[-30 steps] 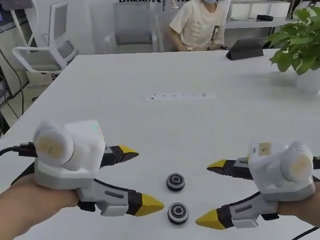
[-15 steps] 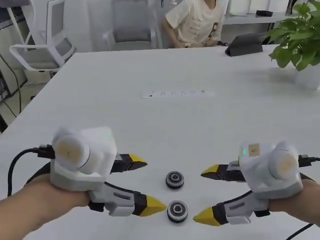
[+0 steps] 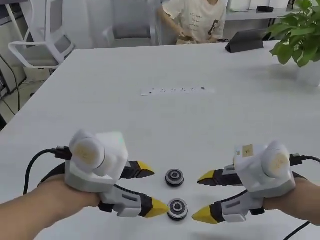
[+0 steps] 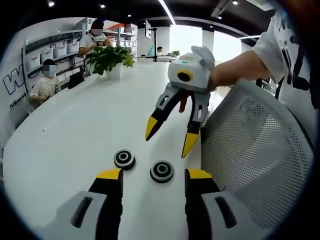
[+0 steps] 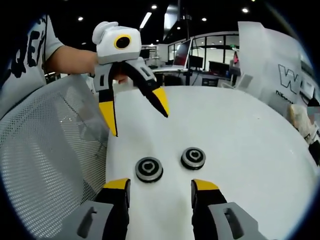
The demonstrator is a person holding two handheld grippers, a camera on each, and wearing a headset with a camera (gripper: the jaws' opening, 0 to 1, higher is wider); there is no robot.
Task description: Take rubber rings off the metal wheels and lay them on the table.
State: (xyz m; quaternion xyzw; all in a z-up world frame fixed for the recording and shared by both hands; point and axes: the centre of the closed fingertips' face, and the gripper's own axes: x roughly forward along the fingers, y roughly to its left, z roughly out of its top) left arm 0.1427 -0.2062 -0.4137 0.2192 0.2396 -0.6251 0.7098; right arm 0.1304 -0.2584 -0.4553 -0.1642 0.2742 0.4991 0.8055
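The left tool (image 3: 156,190) is held low over the white table (image 3: 200,125) with its yellow-tipped jaws spread wide and nothing between the pads. The right tool (image 3: 199,196) faces it from the other side, equally wide apart and equally unloaded. Two small metal wheels lie flat on the table between the two sets of tips. The near wheel (image 3: 177,209) sits close to the table's front edge, and the far wheel (image 3: 174,177) lies just beyond it, the two apart from each other. Each wheel has a black rubber ring (image 5: 138,169) around its rim (neither ring is off).

In the left gripper view the near wheel lies in the gap at that tool's tips. In the head view the left tool's lower tip is just beside the wheel, and I cannot tell whether they touch. The right tool's tips are near both wheels but clear of them.

Farther up the table there is a row of sockets (image 3: 172,91). A leafy plant (image 3: 297,35) stands at the far right corner, and a person (image 3: 197,20) sits at the far end.
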